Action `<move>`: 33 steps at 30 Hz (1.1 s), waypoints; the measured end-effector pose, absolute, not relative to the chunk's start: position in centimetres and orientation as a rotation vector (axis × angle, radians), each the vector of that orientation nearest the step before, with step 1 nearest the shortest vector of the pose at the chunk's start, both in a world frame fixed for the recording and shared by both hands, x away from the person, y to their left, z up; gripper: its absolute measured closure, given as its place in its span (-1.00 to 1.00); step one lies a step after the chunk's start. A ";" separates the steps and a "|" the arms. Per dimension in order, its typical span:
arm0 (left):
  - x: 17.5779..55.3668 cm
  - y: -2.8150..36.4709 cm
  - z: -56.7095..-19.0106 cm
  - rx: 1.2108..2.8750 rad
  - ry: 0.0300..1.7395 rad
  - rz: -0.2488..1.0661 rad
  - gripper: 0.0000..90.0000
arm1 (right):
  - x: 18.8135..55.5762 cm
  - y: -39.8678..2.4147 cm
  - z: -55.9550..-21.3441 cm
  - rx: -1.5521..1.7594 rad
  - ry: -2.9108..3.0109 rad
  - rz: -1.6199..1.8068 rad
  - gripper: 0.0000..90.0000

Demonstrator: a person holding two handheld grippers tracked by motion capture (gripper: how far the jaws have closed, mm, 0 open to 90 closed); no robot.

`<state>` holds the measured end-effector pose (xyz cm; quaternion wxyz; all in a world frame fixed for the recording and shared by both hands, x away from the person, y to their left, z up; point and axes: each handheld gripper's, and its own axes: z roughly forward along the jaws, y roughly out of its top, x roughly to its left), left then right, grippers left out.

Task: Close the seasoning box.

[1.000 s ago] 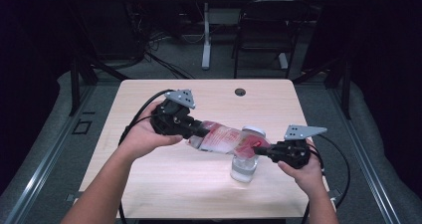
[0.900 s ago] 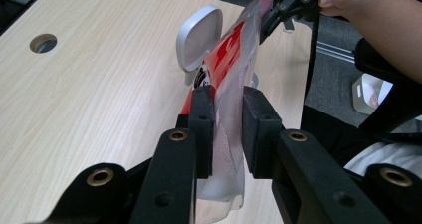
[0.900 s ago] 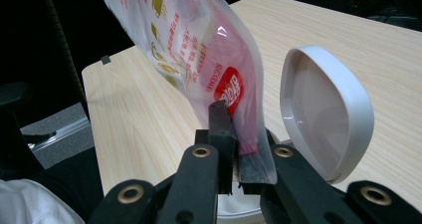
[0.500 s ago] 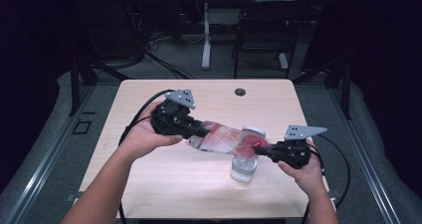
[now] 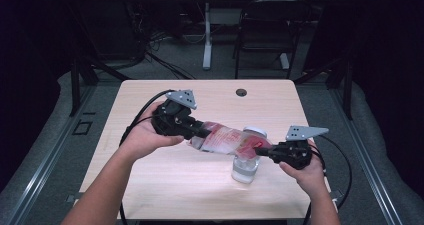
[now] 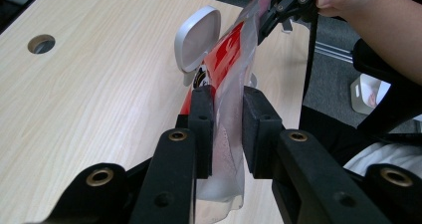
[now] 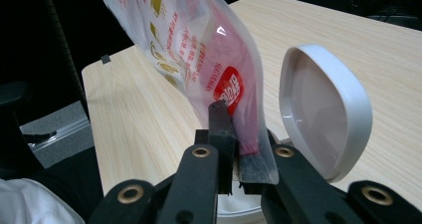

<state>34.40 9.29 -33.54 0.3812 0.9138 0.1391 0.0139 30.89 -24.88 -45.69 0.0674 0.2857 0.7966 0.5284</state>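
A clear plastic pouch with red print (image 5: pixel 225 139) hangs stretched between my two grippers above the table. My left gripper (image 5: pixel 200 133) is shut on its left end; in the left gripper view the pouch (image 6: pixel 229 59) runs up between the pads (image 6: pixel 203 119). My right gripper (image 5: pixel 260 150) is shut on the right end, and its jaws pinch the pouch's corner (image 7: pixel 199 40) in the right gripper view. Just under that end stands a clear jar (image 5: pixel 245 169) with its white hinged lid (image 5: pixel 254 132) flipped open. The lid (image 7: pixel 323 109) stands upright beside the pouch.
The wooden table (image 5: pixel 150 185) has a round cable hole (image 5: pixel 241 92) near its far edge. Black cables trail from both grippers over the table's sides. A dark chair (image 5: pixel 265 30) and a desk leg stand beyond the table.
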 end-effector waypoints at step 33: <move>34.5 9.1 -33.4 2.333 0.356 0.034 0.71 | 31.0 -25.0 -45.8 0.869 2.397 1.591 0.93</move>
